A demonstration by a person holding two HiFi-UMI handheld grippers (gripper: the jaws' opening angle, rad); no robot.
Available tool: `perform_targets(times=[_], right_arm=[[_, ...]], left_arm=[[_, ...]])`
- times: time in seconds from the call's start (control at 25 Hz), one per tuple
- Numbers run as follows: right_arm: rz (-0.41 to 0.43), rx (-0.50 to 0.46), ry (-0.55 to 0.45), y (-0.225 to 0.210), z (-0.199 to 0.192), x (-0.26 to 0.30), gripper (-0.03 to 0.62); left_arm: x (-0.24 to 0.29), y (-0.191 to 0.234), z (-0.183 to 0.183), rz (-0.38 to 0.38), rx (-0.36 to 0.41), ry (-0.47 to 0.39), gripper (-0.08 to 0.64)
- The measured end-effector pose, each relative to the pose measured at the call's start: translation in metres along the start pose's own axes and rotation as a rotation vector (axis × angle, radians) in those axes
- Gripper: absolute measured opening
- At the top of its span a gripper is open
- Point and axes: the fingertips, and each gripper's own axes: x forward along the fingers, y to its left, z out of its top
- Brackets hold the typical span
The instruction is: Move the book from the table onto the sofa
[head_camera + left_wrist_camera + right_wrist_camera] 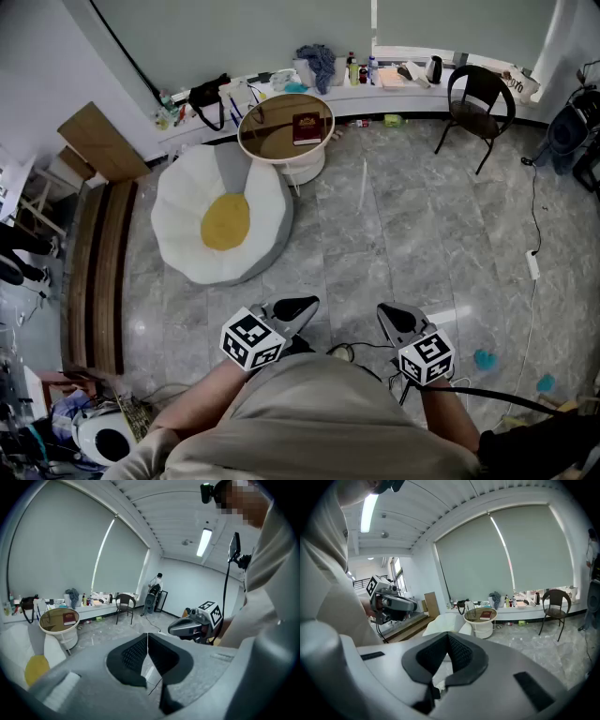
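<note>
Book (307,127) on round table (265,141), sofa (183,211) beside, left gripper (302,307), right gripper (390,313) (waist-high) both closed, seemingly empty.

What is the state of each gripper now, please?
Left gripper: closed, holding nothing.
Right gripper: closed, holding nothing.

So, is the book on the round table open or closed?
Closed. The book lies flat on the round table and shows only its dark red cover; no pages are visible.
</note>
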Motion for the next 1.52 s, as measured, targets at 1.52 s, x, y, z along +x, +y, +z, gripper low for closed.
perform_targets(times=[1.52], right_arm=[[0.034,0.212,0.182,-0.326,0.194,0.562,0.138]], left_arm=[[0.157,0.635,0.083,0.107,-0.388,0.059,0.164]])
